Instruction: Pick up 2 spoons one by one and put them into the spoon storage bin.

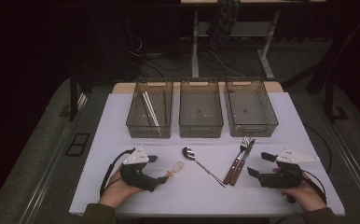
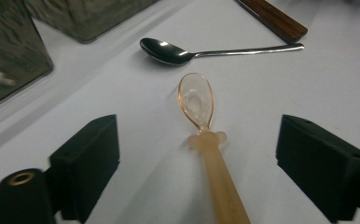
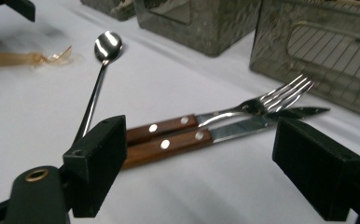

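At the left of the white table (image 1: 103, 126), near the front edge, left gripper (image 1: 162, 169) lying low in the person's left hand (image 1: 117, 189), jaws spread wide and closed on nothing. Between those jaws, in the left gripper view, the handle of a small orange plastic spoon (image 2: 211, 154), flat on the table, touching neither pad, its clear bowl pointing away toward the metal spoon. Seen from above, the same plastic spoon (image 1: 174, 169) just in front of the gripper's tips. Further back on the left, a smoky transparent bin (image 1: 150, 108) with pale chopsticks (image 1: 150, 109) inside; beside it a middle bin (image 1: 200, 108) and a right bin (image 1: 250, 106), all three in one row along the far side. In the middle of the table, a metal spoon (image 1: 201, 163) lying diagonally, bowl toward the bins, handle end near the wooden handles. To the right of it, a fork (image 1: 238, 161) and a knife (image 1: 242, 163) with brown wooden handles, side by side and touching, points toward the bins. At the right, right gripper (image 1: 257, 164) held in the right hand (image 1: 304, 193), jaws wide apart and holding nothing, aimed at the fork and knife. In the right gripper view, the two wooden handles between the black jaws but farther off, untouched by the pads.
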`<state>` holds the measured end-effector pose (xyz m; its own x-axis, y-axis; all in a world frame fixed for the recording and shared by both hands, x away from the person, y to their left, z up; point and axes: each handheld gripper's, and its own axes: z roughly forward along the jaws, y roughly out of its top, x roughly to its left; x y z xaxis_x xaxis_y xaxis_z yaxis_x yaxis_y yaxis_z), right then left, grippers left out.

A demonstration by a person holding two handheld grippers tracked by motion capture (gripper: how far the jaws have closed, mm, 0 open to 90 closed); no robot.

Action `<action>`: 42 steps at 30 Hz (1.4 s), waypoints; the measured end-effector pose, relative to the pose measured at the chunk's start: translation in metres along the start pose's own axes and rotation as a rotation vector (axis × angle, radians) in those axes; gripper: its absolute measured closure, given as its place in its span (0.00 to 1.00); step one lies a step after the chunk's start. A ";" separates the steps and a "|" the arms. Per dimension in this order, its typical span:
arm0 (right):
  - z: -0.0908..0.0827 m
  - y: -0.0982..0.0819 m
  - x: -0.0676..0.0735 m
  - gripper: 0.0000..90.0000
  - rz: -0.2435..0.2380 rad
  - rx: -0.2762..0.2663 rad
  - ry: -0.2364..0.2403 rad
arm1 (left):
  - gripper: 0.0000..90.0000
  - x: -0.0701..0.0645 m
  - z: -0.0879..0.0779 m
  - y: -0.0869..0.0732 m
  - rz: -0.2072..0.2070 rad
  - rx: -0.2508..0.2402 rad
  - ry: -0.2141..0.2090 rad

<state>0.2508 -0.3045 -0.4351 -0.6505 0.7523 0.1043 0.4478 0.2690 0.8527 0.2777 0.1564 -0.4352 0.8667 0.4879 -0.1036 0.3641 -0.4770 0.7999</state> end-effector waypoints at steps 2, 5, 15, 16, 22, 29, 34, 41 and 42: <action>-0.002 -0.004 0.003 0.19 -0.011 0.012 0.000 | 0.18 -0.001 0.001 0.000 0.010 0.010 -0.003; -0.002 -0.007 0.007 0.19 -0.030 0.034 0.003 | 0.26 -0.002 0.002 0.003 0.012 0.012 0.003; 0.004 -0.005 0.013 0.19 -0.054 0.046 0.018 | 0.48 -0.003 0.010 0.002 0.000 0.097 -0.042; 0.004 -0.005 0.013 0.19 -0.053 0.047 0.019 | 0.50 -0.004 0.011 0.001 -0.006 0.103 -0.047; 0.004 -0.006 0.013 0.19 -0.055 0.045 0.018 | 0.57 -0.005 0.009 -0.002 -0.022 0.141 -0.032; 0.004 -0.006 0.013 0.19 -0.064 0.056 0.015 | 0.66 -0.011 0.012 -0.003 0.034 0.199 -0.034; 0.005 -0.006 0.014 0.19 -0.068 0.056 0.018 | 0.74 -0.014 0.013 -0.002 0.074 0.212 0.001; 0.005 -0.006 0.014 0.19 -0.069 0.054 0.022 | 0.83 -0.013 0.014 0.000 0.057 0.229 0.010; 0.005 -0.006 0.014 0.19 -0.070 0.053 0.021 | 0.84 -0.013 0.014 0.001 0.055 0.231 0.012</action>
<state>0.2422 -0.2926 -0.4413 -0.6940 0.7177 0.0563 0.4322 0.3528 0.8299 0.2715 0.1396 -0.4414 0.8837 0.4647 -0.0554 0.3861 -0.6570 0.6476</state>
